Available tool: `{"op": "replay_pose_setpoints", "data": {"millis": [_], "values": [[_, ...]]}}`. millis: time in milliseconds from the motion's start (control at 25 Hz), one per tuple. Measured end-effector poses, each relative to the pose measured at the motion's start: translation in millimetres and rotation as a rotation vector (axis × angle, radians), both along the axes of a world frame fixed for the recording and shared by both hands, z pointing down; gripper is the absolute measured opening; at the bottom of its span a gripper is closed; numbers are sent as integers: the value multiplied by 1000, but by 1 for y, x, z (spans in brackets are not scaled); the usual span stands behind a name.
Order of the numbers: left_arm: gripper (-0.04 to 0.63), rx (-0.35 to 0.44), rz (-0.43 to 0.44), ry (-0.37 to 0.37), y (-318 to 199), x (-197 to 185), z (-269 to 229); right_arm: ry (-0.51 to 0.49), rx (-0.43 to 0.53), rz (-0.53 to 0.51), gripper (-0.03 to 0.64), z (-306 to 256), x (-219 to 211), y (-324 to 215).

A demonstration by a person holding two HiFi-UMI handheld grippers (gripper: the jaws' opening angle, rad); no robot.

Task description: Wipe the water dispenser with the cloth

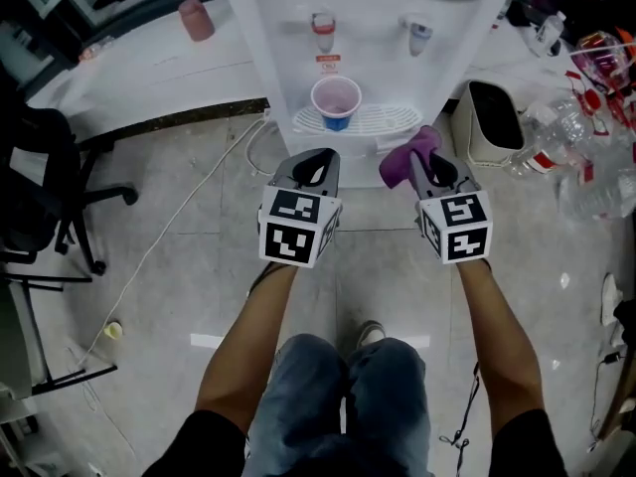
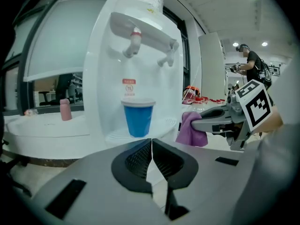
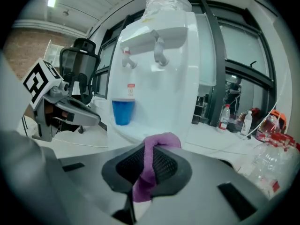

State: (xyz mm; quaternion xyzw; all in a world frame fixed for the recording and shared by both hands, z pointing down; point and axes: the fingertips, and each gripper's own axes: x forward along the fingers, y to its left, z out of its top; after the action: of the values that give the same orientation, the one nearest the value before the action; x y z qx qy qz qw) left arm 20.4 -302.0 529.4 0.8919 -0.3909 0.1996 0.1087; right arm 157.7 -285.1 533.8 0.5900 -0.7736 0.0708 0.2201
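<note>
A white water dispenser [image 1: 368,28] stands ahead, with a red tap [image 1: 324,30] and a blue tap [image 1: 418,34]. A blue cup [image 1: 336,100] stands on its drip tray [image 1: 383,120]. My right gripper [image 1: 425,162] is shut on a purple cloth [image 1: 407,160], held just in front of the tray's right end. The cloth [image 3: 149,165] runs between the jaws in the right gripper view. My left gripper [image 1: 316,163] hangs shut and empty in front of the tray, below the cup [image 2: 138,117].
A white bin [image 1: 491,120] stands right of the dispenser, with clear plastic bottles [image 1: 556,137] beyond it. A white counter [image 1: 139,73] with a pink bottle [image 1: 196,18] is at left. A black office chair [image 1: 50,197] and a white cable [image 1: 174,237] lie on the left floor.
</note>
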Motion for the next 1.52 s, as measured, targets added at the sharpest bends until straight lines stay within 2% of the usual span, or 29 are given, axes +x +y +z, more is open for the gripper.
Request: {"op": "replay_pose_setpoints", "data": {"millis": [200,480,680,880,1120,1320,1520], "values": [[28,-45,-20,-1,9,-15,-74,-7,-10,-8,32,-89,-7,10],[28,-34,-20,-43,11,-29,-198,-20,-16,-6,32,-227,-7,19],[26,-24,-54,-68,13,-41,-283,-55,-17,-13,32,-308,-9,20],[28,-25,-100,-58,27,-41,-366,-120,-3,-7,32,-385,-5,30],[27,-5,-104,-55,40,-33,-448,-224,59,30,32,-481,7,30],[28,67,-144,-39,40,-38,-497,-213,116,-32,32,-529,-1,36],[26,116,-146,0,31,-44,-527,-219,147,-28,32,-554,-8,39]]}}
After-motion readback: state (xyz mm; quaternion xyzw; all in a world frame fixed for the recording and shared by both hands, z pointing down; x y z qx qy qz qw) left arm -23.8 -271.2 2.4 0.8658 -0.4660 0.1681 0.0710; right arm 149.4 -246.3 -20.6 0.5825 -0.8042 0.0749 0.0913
